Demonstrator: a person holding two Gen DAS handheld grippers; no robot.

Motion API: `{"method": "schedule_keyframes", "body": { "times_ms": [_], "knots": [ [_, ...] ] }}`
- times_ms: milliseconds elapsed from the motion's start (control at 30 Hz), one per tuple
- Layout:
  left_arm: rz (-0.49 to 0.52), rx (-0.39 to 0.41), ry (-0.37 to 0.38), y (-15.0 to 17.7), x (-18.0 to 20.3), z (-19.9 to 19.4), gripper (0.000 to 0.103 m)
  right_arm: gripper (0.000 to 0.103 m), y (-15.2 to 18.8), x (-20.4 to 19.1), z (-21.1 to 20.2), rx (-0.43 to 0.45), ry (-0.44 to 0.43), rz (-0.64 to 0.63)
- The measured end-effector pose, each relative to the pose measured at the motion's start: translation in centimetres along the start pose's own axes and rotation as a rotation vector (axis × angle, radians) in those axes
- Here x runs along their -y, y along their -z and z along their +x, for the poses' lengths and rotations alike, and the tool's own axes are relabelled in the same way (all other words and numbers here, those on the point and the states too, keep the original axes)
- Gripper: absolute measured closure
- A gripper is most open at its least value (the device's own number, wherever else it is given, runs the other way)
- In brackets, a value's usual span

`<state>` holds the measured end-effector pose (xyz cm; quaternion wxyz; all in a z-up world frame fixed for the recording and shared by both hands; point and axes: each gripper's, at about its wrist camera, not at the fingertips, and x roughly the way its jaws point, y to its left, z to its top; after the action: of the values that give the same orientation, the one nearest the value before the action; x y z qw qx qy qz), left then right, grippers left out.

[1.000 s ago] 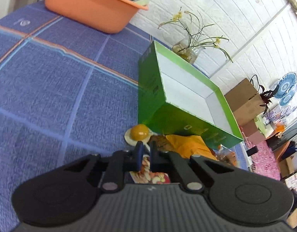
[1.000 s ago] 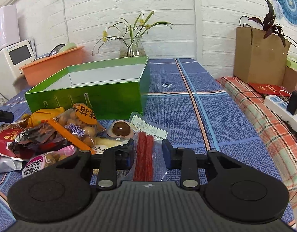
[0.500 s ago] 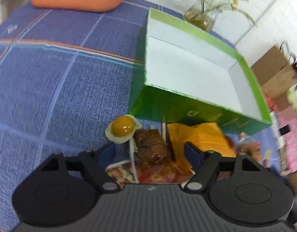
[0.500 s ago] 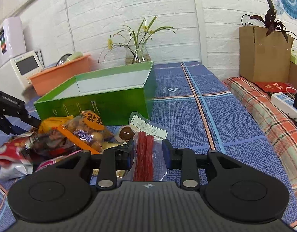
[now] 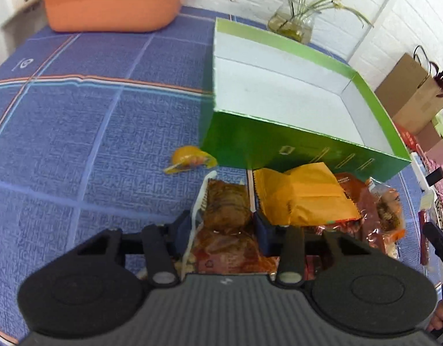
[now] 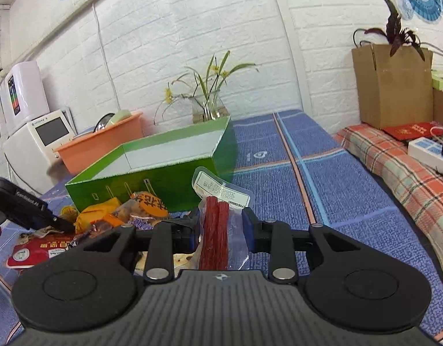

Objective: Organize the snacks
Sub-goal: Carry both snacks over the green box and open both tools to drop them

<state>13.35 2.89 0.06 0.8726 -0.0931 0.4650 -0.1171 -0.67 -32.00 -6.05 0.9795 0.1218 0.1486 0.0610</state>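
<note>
**Both jaws set about snack packets**

The left gripper [image 5: 225, 226] has its jaws just closing onto a brown meat packet [image 5: 225, 207], before the green box [image 5: 279, 92]. The red-stick pouch [image 6: 218, 225] is clamped in the right gripper [image 6: 220, 226], raised above the blue surface [image 6: 322, 190].

A: Cloth [image 5: 77, 121] under the left claw [image 5: 223, 227]: woven, matt blue, coarse grain.
B: Green box [image 5: 250, 144] just ahead of it: glossy card outside, matt white inside.
A: Brown snack pack [image 5: 225, 207] between its fingers: clear shiny film.
B: Sausage pouch [image 6: 218, 219] between the right claw's [image 6: 221, 227] fingers: smooth clear plastic, paper label. Orange basin [image 5: 112, 3] far beyond: smooth plastic.
</note>
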Motion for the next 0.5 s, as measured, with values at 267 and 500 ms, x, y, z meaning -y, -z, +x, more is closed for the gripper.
{"method": "schedule_keyframes", "body": {
  "times_ms": [267, 500],
  "knots": [
    [-0.012, 0.275, 0.013, 4.5, -1.3, -7.9, 0.06, 0.049, -0.3, -1.6, -1.8, 0.053, 0.015, -0.065],
    [0.127, 0.4, -0.057, 4.9, 2.2, -9.0, 0.06, 0.049, -1.0, -7.3, -2.0, 0.03, -0.053, -0.193]
  ]
}}
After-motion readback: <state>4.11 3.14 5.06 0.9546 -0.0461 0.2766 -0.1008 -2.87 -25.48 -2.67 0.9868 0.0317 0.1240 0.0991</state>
